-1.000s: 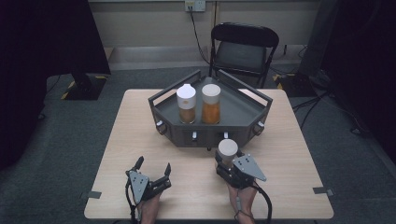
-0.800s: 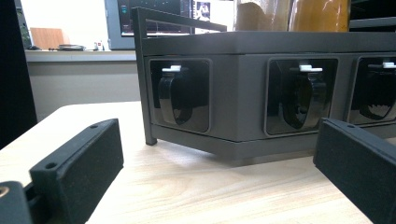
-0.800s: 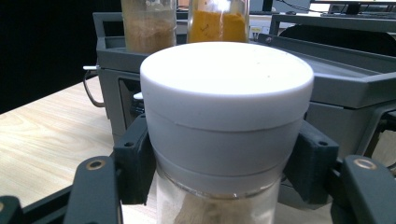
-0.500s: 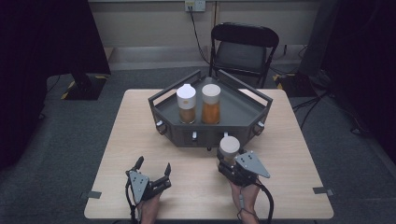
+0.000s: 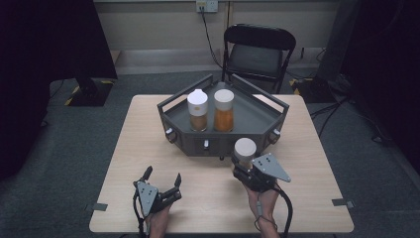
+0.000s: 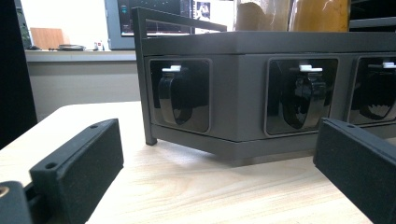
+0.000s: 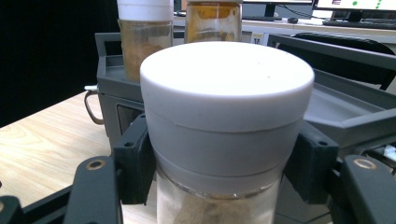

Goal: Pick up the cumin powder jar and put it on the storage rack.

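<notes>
Clamping the right gripper [image 7: 219,163] just under the white cap of a rigid, slippery, likely glass spice jar [image 7: 224,116]; left gripper [image 5: 161,184] resting wide, empty.

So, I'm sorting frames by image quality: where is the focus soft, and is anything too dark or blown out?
High view: even light on the table, black, detail-less areas at both upper corners. Left gripper view: near jaws soft, grey tray sharper, bright wall behind washed out. Right gripper view: the white-lidded jar looms large, its lid nearly overexposed, with a black region at left.
</notes>
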Demonstrator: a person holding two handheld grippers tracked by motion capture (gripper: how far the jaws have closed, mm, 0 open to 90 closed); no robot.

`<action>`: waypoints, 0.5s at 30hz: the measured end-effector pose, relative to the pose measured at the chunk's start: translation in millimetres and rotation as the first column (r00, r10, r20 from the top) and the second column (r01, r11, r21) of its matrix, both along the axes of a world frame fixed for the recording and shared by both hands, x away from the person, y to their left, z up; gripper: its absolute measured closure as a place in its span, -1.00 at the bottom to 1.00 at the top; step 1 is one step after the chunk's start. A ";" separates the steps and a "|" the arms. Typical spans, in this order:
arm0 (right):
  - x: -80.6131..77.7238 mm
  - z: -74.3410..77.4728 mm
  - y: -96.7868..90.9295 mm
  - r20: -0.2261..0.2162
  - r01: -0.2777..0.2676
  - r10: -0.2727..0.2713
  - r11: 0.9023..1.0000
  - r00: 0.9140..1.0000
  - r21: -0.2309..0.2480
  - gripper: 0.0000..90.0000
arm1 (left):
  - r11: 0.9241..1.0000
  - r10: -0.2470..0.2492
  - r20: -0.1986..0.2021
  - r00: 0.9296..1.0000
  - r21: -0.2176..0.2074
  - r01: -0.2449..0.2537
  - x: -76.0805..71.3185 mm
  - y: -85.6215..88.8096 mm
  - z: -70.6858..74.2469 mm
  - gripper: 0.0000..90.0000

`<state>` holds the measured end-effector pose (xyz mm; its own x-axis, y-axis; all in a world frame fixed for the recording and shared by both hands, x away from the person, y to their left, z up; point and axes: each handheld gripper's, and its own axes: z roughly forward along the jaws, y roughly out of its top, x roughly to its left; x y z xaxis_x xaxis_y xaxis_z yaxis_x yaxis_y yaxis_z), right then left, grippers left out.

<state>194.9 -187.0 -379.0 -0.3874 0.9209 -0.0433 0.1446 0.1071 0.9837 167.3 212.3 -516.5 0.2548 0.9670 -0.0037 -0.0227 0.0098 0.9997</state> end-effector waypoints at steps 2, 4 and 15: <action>0.4 2.9 -0.1 0.001 0.001 -0.001 1.000 1.000 -0.003 -0.23 | 1.000 0.000 0.000 1.000 0.000 0.000 0.0 0.0 0.0 -0.97; 0.8 5.6 -0.4 0.003 0.003 -0.003 1.000 1.000 -0.003 -0.23 | 1.000 0.000 0.000 1.000 0.000 0.000 0.0 0.0 0.0 -0.97; 5.3 21.3 -3.8 0.014 0.005 -0.005 1.000 1.000 0.007 -0.23 | 1.000 0.000 0.000 1.000 0.000 0.000 0.0 0.0 0.0 -0.97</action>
